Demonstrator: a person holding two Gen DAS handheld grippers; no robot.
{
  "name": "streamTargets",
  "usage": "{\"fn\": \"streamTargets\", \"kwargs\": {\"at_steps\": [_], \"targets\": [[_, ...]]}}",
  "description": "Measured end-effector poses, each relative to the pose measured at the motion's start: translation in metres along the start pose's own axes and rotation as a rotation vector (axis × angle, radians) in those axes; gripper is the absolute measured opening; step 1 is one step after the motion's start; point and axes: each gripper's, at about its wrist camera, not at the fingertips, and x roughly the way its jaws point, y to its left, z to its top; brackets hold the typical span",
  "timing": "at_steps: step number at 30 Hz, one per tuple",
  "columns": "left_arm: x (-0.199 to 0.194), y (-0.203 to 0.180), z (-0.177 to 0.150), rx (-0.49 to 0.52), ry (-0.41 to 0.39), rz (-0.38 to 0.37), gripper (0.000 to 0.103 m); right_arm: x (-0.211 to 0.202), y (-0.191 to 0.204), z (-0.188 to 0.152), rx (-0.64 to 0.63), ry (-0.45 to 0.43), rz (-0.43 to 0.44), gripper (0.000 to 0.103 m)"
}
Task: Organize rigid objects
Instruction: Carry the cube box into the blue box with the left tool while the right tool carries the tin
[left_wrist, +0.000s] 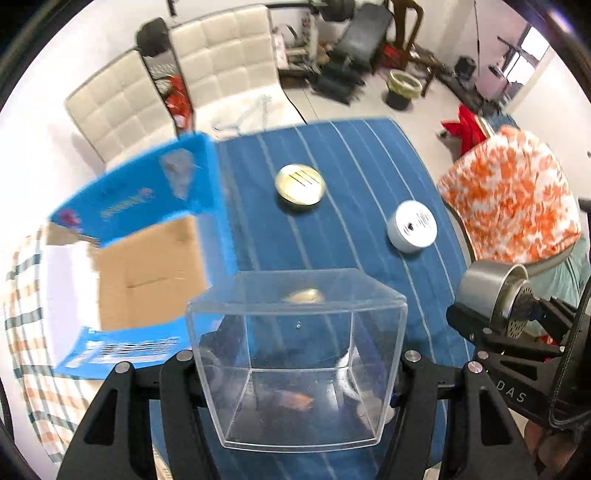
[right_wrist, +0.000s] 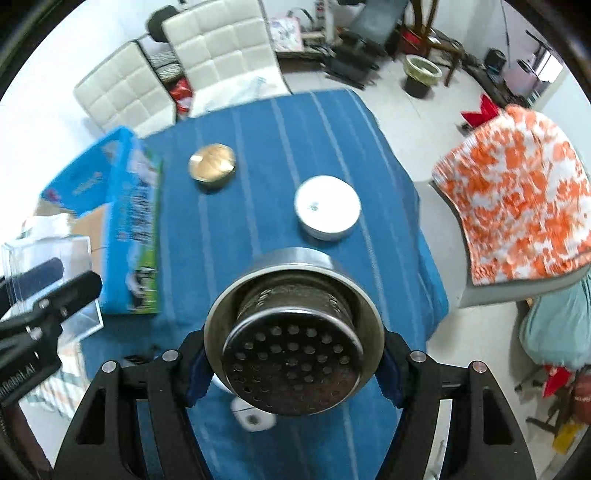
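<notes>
Clear box (left_wrist: 295, 354) pinched in left hand-held gripper (left_wrist: 295, 373), steel strainer (right_wrist: 293, 343) in right hand-held gripper (right_wrist: 293, 369).

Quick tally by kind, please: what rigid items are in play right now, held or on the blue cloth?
Round tins: 2, gold tin, silver tin
Clear plastic box: 1, held
Perforated metal strainer cup: 1, held
Open cardboard box: 1
Total: 5

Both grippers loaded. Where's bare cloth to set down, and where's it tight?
Free: blue tablecloth between blue carton and white tin, and behind gold tin. Tight: right edge past the white tin.
</notes>
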Motion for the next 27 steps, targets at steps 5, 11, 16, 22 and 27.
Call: {"fn": "streamTargets", "kwargs": {"at_steps": [5,11,16,22,27], "targets": [[-0.027,0.066,0.023,-0.042,-0.067,0.039,0.061,-0.030,0.058,0.012,-0.046,-0.057,0.062,0.073],[-0.048,0.120,0.038,-0.080,-0.128,0.079,0.061,-0.049,0.136,0.035,-0.101,-0.101,0.125,0.073],[-0.046,0.159,0.056,-0.121,-0.161,0.085,0.061,-0.044,0.195,0.065,-0.142,-0.105,0.160,0.073],[-0.006,0.221,0.078,-0.218,-0.105,0.011,0.061,0.003,0.245,0.104,-0.143,-0.045,0.174,0.073],[0.053,0.263,0.089,-0.298,-0.007,-0.073,0.061,0.081,0.265,0.132,-0.106,0.070,0.167,0.073]]}}
